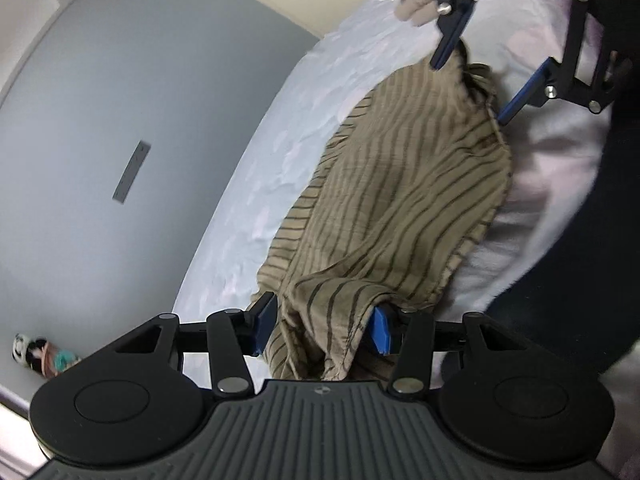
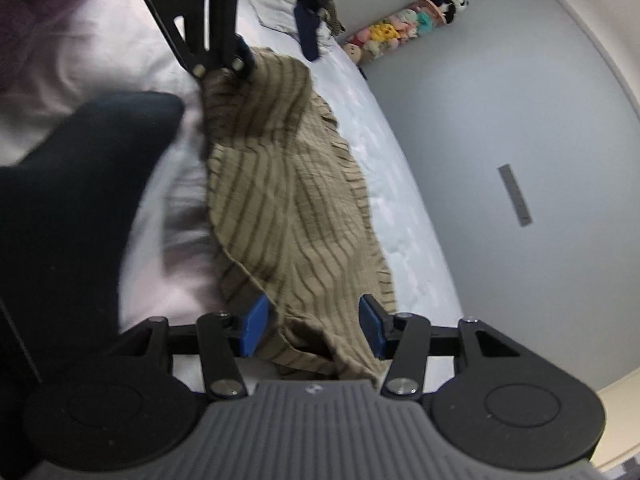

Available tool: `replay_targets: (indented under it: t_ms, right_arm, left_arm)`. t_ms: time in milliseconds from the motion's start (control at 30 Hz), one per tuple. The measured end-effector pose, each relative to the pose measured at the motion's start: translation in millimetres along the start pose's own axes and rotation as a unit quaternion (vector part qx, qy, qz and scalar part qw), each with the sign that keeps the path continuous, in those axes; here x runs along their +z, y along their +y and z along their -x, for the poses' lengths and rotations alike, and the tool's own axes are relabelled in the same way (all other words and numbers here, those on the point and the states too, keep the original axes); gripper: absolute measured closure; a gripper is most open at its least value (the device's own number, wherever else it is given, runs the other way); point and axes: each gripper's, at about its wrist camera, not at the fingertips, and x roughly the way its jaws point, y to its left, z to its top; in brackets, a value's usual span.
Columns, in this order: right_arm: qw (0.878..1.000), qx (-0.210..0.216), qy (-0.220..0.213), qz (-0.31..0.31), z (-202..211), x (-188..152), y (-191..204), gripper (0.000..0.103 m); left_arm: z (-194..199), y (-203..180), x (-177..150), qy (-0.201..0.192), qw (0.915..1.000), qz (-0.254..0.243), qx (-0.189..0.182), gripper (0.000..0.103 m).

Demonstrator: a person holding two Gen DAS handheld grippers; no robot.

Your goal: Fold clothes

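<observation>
Hand-held gripper (image 2: 314, 330) beside dark sleeve (image 2: 80, 200).

A pale bed (image 1: 280, 152) carries a striped tan garment (image 1: 400, 200).

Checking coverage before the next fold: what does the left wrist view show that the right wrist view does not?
Only the left wrist view shows a hand beside the right gripper. Only the right wrist view shows the full row of plush toys and a dark sleeve. Both share the striped tan garment on the white bed, cloth lying between each gripper's open blue pads, including the left gripper.
</observation>
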Motion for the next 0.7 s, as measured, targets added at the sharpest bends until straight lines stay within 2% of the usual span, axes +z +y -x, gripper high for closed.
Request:
replay_targets:
  t_ms: [133, 233, 333, 367, 400, 467, 567, 633, 700]
  right_arm:
    - [0.999, 0.035, -0.003, -0.003, -1.9, 0.5, -1.9, 0.05]
    - [0.998, 0.056, 0.001, 0.007, -5.5, 1.4, 1.6, 0.058]
    - [0.998, 0.068, 0.009, 0.002, -9.2, 2.4, 1.0, 0.078]
    - [0.997, 0.069, 0.014, -0.005, -10.9, 2.2, -1.2, 0.093]
    - [0.997, 0.07, 0.018, -0.016, -11.7, 1.9, -3.9, 0.098]
    - [0.996, 0.078, 0.018, -0.046, -11.7, 0.5, -13.1, 0.1]
    - [0.989, 0.089, 0.022, -0.117, -10.9, -4.1, -38.8, 0.101]
    - [0.979, 0.094, 0.024, -0.179, -11.3, -9.8, -63.6, 0.101]
    - [0.967, 0.095, 0.024, -0.235, -11.5, -16.6, -87.4, 0.101]
  left_arm:
    - [-4.5, -7.9, -1.0, 0.01, 0.9997, -0.021, -0.009, 0.058]
    - [-11.0, -8.5, -1.6, 0.016, 0.9996, -0.021, -0.007, 0.066]
    - [-12.3, -1.8, -1.2, 0.013, 0.9998, -0.007, -0.011, 0.075]
    - [-12.5, 0.4, -1.2, 0.012, 0.9998, -0.003, -0.014, 0.08]
    - [-11.5, 2.6, -1.5, 0.012, 0.9996, 0.001, -0.024, 0.083]
    - [-9.5, 7.1, -2.2, 0.013, 0.9988, 0.01, -0.046, 0.091]
    - [-9.1, 18.8, -4.9, 0.02, 0.9955, 0.032, -0.087, 0.096]
    - [-11.9, 32.6, -8.8, 0.03, 0.9901, 0.058, -0.125, 0.098]
    - [-15.5, 51.3, -15.5, 0.041, 0.9805, 0.081, -0.174, 0.098]
